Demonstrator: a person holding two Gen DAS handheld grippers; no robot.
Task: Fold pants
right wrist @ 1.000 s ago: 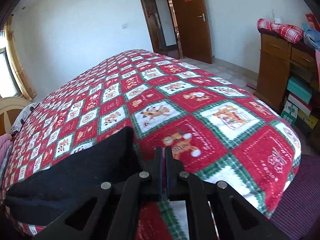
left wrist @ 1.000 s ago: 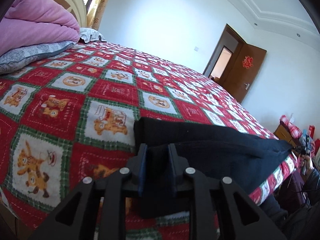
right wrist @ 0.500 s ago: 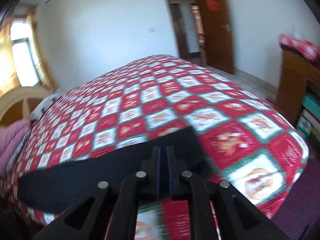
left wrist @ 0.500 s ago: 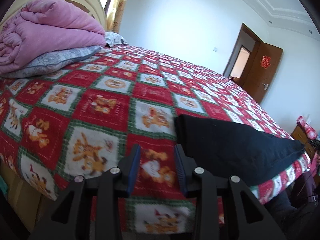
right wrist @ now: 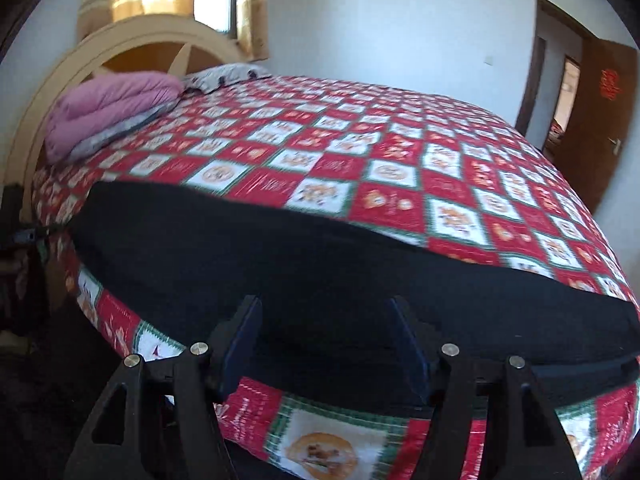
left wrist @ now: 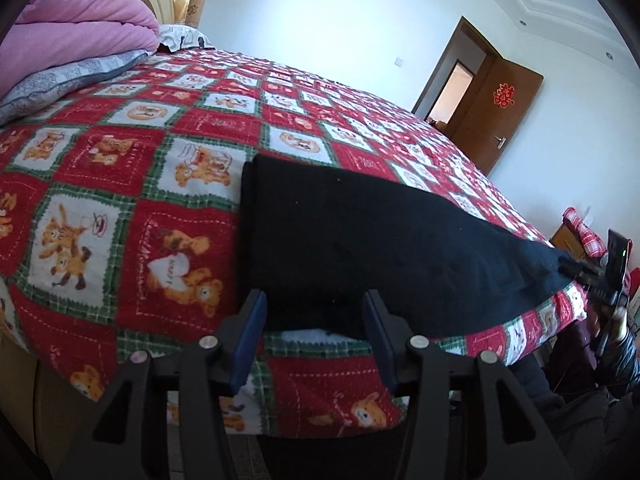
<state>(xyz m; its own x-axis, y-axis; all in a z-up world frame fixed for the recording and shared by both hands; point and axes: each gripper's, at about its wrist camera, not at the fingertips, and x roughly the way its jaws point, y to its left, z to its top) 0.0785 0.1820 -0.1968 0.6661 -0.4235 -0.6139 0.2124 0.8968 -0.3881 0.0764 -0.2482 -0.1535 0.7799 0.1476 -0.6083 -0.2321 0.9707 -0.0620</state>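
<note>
A pair of black fabric pants [left wrist: 360, 240] lies folded into a long flat band along the near edge of a bed, on a red, white and green checked blanket printed with orange teddy bears [left wrist: 120, 184]. In the left wrist view the band runs from a squared-off end near the middle of the picture out to the right, where it tapers toward the bed's corner. In the right wrist view the same pants [right wrist: 320, 272] stretch across nearly the whole width of the picture, parallel to the bed's edge.

The left gripper [left wrist: 316, 328], black with 2 blue-padded fingers, hangs just above the near edge of the pants. Its jaws have just been opening and stand about half apart; the cloth shows between them, but the pads do not press on it.

The right gripper [right wrist: 326, 340], of the same build, sits over the middle of the band. Its jaws have just been opening and stand wide apart, with the dark cloth seen between them and nothing gripped. This view is slightly blurred.

At the head of the bed a folded pink quilt [left wrist: 76, 28] rests on a grey patterned pillow [left wrist: 60, 84], in front of a cream arched headboard [right wrist: 132, 44]. A brown wooden door [left wrist: 500, 108] stands open in the white wall beyond.
</note>
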